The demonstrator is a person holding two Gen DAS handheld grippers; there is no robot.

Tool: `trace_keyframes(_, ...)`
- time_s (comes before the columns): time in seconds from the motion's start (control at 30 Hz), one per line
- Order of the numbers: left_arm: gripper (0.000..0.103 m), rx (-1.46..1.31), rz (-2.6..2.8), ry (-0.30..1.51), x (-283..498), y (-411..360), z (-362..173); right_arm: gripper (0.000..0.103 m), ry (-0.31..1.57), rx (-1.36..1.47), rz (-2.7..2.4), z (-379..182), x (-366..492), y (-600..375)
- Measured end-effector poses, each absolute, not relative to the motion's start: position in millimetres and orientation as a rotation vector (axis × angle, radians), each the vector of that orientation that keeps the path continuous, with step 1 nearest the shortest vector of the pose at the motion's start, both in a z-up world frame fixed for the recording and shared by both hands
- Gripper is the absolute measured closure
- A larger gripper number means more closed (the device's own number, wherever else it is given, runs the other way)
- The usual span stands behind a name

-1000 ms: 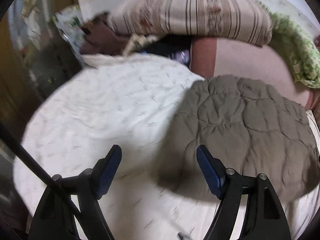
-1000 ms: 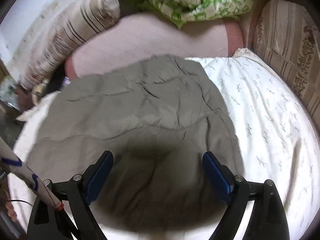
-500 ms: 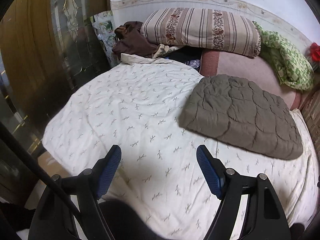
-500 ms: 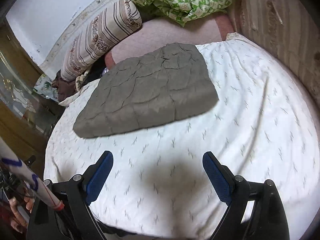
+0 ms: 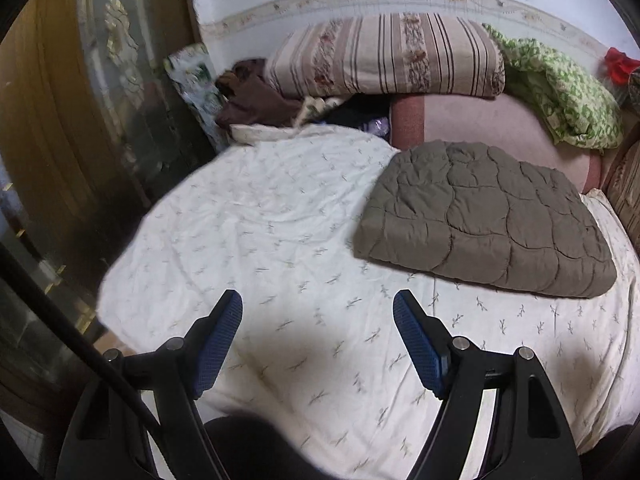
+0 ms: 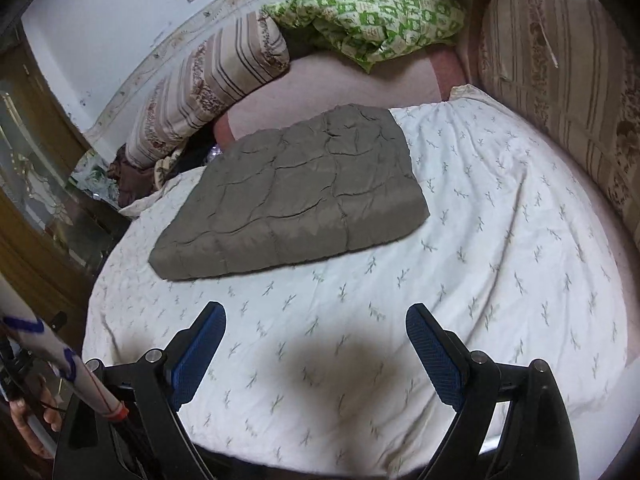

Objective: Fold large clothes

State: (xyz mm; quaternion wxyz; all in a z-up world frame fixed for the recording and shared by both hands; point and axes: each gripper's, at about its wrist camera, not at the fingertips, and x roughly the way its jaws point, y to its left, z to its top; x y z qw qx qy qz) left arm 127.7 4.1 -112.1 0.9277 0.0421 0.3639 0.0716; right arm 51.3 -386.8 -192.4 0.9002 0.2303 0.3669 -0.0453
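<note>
- Left gripper (image 5: 318,306): jaws wide apart, nothing between them.
- Right gripper (image 6: 316,318): jaws wide apart, empty.
- Folded grey quilted coat (image 5: 484,216) lies well ahead of both grippers on the white bedsheet (image 6: 480,264).

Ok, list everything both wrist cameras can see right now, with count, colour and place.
quilted garment: one, grey-brown, folded flat on the sheet
sheet: one, white with small sprigs, covering the bed
striped pillow: one, beige with brown stripes, against the wall
green patterned blanket: one, bunched in the far corner
pink mat: one, beyond the garment
brown cloth: one, crumpled beside the pillow
left gripper: black with blue pads, open, empty
right gripper: same, open, empty
</note>
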Motion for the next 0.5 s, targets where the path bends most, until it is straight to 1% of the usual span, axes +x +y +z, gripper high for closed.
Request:
trace_keyframes(0.1,0.026,0.010,0.090,0.782,176.7,6.8,-133.7,0.008,0.757,0.552,-0.155,-205.6,82.7,-412.8)
trace_keyframes(0.2,0.026,-0.118,0.003,0.849,245.4,18.6,-166.7,0.006,0.730,0.662,-0.226,-220.6,114.6,-448.0)
trace_keyframes(0.3,0.026,-0.252,-0.089,0.903,302.4,32.0,-197.5,0.006,0.741,0.746,-0.252,-238.8,150.8,-477.6)
trace_keyframes(0.5,0.026,-0.341,-0.299,0.981,379.3,12.6,-224.8,0.006,0.762,0.771,-0.239,-261.5,211.9,-515.0)
